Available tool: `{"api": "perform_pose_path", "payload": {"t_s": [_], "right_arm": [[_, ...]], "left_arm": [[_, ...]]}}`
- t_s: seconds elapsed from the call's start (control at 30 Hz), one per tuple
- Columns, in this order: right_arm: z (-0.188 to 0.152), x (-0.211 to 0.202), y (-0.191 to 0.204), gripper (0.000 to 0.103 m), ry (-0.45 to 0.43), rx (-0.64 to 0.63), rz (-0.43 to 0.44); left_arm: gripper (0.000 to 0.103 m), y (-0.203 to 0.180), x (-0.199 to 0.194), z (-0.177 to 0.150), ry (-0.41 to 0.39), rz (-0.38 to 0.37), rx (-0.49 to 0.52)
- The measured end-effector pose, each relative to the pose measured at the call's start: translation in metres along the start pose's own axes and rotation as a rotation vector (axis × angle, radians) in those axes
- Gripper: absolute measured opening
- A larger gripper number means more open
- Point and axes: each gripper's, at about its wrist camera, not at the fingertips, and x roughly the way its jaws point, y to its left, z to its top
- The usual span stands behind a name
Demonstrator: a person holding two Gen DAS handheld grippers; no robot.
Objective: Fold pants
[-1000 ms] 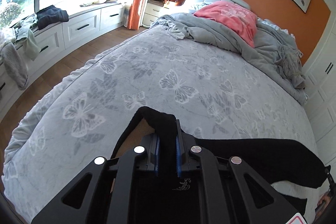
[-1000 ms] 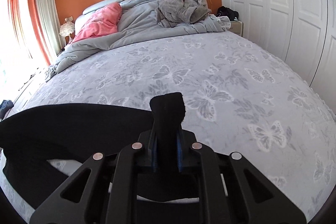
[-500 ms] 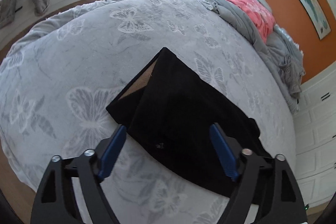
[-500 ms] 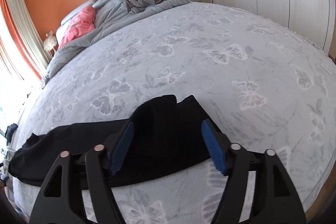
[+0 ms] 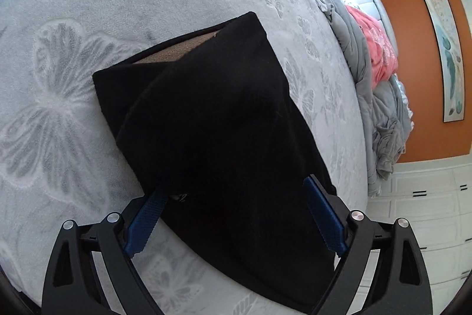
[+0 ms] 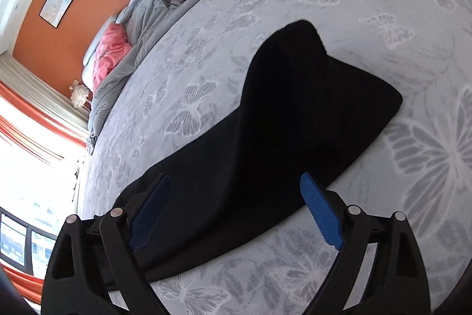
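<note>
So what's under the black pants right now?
The folded black fabric pants lie on the grey butterfly-print bedspread. A tan inner lining shows at one open edge; anything beneath the fabric is covered.

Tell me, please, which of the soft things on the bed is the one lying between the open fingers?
The black pants, flat on the butterfly bedspread; the pink pillow and grey blanket sit far off at the headboard.

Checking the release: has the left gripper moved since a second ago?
Yes. The left gripper, now open, has tilted down over the black pants; the orange wall shifted right.
</note>
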Motion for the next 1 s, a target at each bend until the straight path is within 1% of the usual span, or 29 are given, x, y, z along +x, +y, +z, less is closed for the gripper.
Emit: {"api": "perform_pose_path", "payload": {"t_s": [0.03, 0.1, 0.13, 0.17, 0.2, 0.23, 0.27, 0.3, 0.33, 0.37, 0.4, 0.43, 0.47, 0.5, 0.53, 0.57, 0.6, 0.63, 0.67, 0.7, 0.73, 0.77, 0.8, 0.83, 0.9, 0.97, 1.0], "right_arm": [[0.004, -0.001, -0.002, 0.087, -0.013, 0.001, -0.007], [0.008, 0.001, -0.006, 0.087, -0.015, 0.013, -0.018], [0.01, 0.006, -0.008, 0.087, -0.003, 0.034, -0.013], [0.01, 0.01, -0.009, 0.087, 0.005, 0.05, -0.006], [0.01, 0.014, -0.008, 0.086, 0.01, 0.055, 0.004], [0.011, 0.018, -0.002, 0.08, 0.012, 0.034, 0.009], [0.012, 0.023, 0.006, 0.07, 0.01, -0.006, 0.004], [0.013, 0.029, 0.016, 0.063, 0.009, -0.067, -0.008], [0.015, 0.037, 0.026, 0.037, 0.015, -0.129, -0.036], [0.018, 0.042, 0.033, 0.003, 0.02, -0.164, -0.06], [0.023, 0.038, 0.036, 0.003, -0.011, -0.149, -0.016], [0.03, 0.023, 0.042, 0.003, -0.065, -0.118, 0.076], [0.035, 0.0, 0.051, 0.003, -0.122, -0.115, 0.175], [0.038, -0.023, 0.061, 0.003, -0.18, -0.148, 0.258], [0.038, -0.041, 0.069, 0.003, -0.227, -0.197, 0.267], [0.036, -0.048, 0.069, 0.003, -0.249, -0.243, 0.222], [0.036, -0.041, 0.058, 0.003, -0.213, -0.242, 0.164], [0.035, -0.025, 0.039, 0.003, -0.146, -0.201, 0.116], [0.032, -0.004, 0.014, 0.003, -0.055, -0.141, 0.071], [0.026, 0.016, -0.008, 0.003, 0.028, -0.087, 0.029], [0.02, 0.032, -0.025, 0.003, 0.099, -0.051, -0.004], [0.015, 0.044, -0.035, 0.003, 0.147, -0.039, -0.033], [0.011, 0.049, -0.04, 0.003, 0.163, -0.039, -0.046], [0.011, 0.05, -0.042, 0.004, 0.156, -0.033, -0.036], [0.012, 0.048, -0.04, 0.004, 0.148, -0.023, -0.033], [0.011, 0.049, -0.038, 0.004, 0.145, -0.009, -0.048], [0.013, 0.045, -0.036, 0.004, 0.13, 0.004, -0.042]], "left_arm": [[0.088, -0.002, 0.001, 0.003, 0.002, -0.015, 0.011], [0.075, -0.008, 0.004, 0.005, -0.002, -0.006, 0.061], [0.058, -0.01, 0.005, 0.005, -0.005, 0.01, 0.079], [0.025, -0.012, 0.006, 0.005, -0.013, 0.027, 0.093], [0.015, -0.013, 0.008, 0.006, -0.011, 0.026, 0.108], [0.014, -0.016, 0.007, 0.007, -0.007, 0.012, 0.114], [0.012, -0.02, 0.007, 0.009, -0.01, 0.001, 0.118], [0.012, -0.027, 0.005, 0.01, -0.014, -0.01, 0.14], [0.011, -0.035, 0.004, 0.012, -0.024, -0.014, 0.168], [0.011, -0.043, 0.003, 0.014, -0.035, -0.015, 0.194], [0.01, -0.051, 0.0, 0.015, -0.055, -0.035, 0.219], [0.01, -0.058, -0.007, 0.016, -0.087, -0.067, 0.239], [0.01, -0.064, -0.017, 0.017, -0.119, -0.121, 0.264], [0.01, -0.071, -0.029, 0.016, -0.149, -0.176, 0.289], [0.01, -0.075, -0.041, 0.014, -0.18, -0.23, 0.317], [0.01, -0.077, -0.05, 0.013, -0.203, -0.249, 0.347], [0.01, -0.077, -0.053, 0.012, -0.225, -0.216, 0.378], [0.01, -0.072, -0.048, 0.014, -0.22, -0.149, 0.401], [0.01, -0.063, -0.034, 0.017, -0.168, -0.077, 0.394], [0.01, -0.046, -0.018, 0.021, -0.097, -0.024, 0.351], [0.01, -0.028, -0.004, 0.024, -0.029, 0.015, 0.296], [0.01, -0.014, 0.008, 0.023, 0.024, 0.046, 0.264], [0.01, -0.006, 0.015, 0.021, 0.062, 0.075, 0.246], [0.011, -0.002, 0.019, 0.018, 0.077, 0.093, 0.244], [0.011, -0.005, 0.015, 0.012, 0.058, 0.12, 0.276], [0.011, -0.009, 0.013, 0.009, 0.055, 0.122, 0.276], [0.011, -0.011, 0.011, 0.008, 0.049, 0.122, 0.27]]}}
